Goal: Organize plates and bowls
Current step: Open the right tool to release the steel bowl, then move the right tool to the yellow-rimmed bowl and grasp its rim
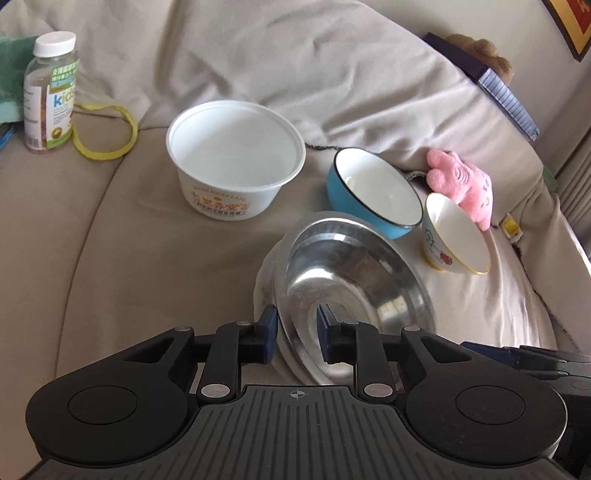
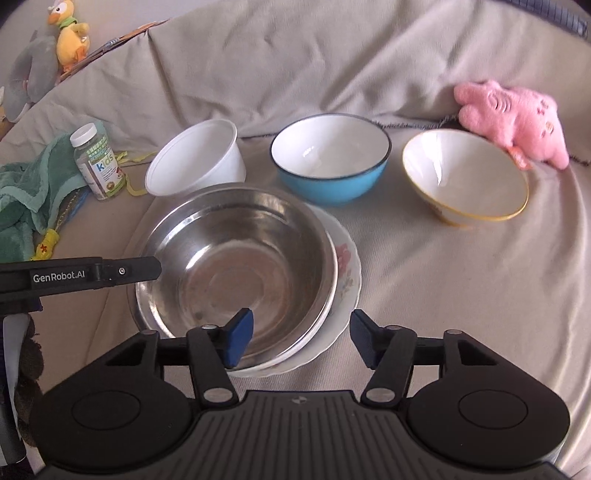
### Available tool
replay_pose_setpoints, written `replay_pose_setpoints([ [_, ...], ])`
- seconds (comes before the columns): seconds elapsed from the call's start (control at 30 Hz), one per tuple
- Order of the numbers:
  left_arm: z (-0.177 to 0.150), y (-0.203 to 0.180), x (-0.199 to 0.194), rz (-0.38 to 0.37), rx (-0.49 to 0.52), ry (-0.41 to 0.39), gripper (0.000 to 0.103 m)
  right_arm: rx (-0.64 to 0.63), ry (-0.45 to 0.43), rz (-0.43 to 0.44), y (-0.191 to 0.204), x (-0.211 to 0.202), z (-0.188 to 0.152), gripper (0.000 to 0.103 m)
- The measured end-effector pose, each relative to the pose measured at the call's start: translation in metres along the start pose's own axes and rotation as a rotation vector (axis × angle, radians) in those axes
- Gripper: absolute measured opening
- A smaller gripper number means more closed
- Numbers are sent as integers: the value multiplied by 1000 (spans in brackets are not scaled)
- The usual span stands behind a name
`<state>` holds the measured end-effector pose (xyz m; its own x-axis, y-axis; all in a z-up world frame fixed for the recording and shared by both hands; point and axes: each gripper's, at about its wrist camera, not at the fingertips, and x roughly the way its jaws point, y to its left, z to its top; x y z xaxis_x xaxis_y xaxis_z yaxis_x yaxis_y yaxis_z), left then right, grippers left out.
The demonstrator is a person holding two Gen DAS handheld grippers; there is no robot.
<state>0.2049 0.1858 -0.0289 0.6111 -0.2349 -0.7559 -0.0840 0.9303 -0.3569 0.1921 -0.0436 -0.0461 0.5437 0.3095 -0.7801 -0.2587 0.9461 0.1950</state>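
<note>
Bowls, four: one steel bowl (image 2: 240, 266), one white plastic takeaway tub (image 2: 199, 162) with orange print, one blue enamel bowl (image 2: 330, 158) with a white inside, one small white bowl (image 2: 465, 177) with a gold rim and cartoon print.
Plates, one: a white plate (image 2: 347, 273) with a pink flower pattern, lying on the beige sofa cover (image 2: 443, 295) under the steel bowl, its right part showing.
Row at the back: tub, blue bowl and gold-rimmed bowl stand side by side near the cushion fold, apart from each other in the right wrist view.
Left gripper (image 1: 295, 334): jaws narrowed onto the steel bowl's near rim, one blue pad outside the wall, one inside; the bowl sits tilted in that view.
Right gripper (image 2: 301, 341): jaws apart, straddling the near edge of the plate and bowl, pads not pressing on either.
Soft toys, three: one pink (image 2: 517, 118), one yellow duck (image 2: 70, 33), one grey (image 2: 29, 74).
Bottles, one: kids' gummy vitamins (image 2: 98, 166), white cap, upright.
Cloths, one: green towel (image 2: 26, 192), crumpled beside the bottle.
</note>
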Motion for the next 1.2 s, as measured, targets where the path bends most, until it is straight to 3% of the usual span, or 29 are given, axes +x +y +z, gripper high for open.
replay_pose_setpoints([
  [0.13, -5, -1, 12, 6, 14, 38, 25, 65, 87, 65, -2, 23, -3, 38],
  [0.33, -4, -7, 20, -4, 41, 1, 27, 71, 34, 19, 0, 34, 3, 37],
  [0.4, -3, -9, 26, 8, 49, 22, 26, 66, 19, 23, -4, 35, 5, 37],
  [0.53, -4, -15, 29, 48, 62, 46, 24, 58, 9, 101, -15, 27, -3, 38],
  [0.67, 2, -24, 7, 100, 62, -31, 27, 65, -44, 195, -37, 2, -11, 38],
  [0.73, 8, -35, -3, 95, 70, -101, 27, 59, -119, 172, -55, -17, -9, 38],
  [0.83, 25, -62, -2, 22, 91, -147, 27, 90, -205, 74, -92, -36, 1, 42],
  [1.03, 69, -150, 69, -118, 309, -79, 27, 227, -225, -33, -176, -24, 24, 47],
  [1.2, 113, -197, 147, -91, 376, 2, 27, 307, -204, -37, -221, 3, 38, 47],
])
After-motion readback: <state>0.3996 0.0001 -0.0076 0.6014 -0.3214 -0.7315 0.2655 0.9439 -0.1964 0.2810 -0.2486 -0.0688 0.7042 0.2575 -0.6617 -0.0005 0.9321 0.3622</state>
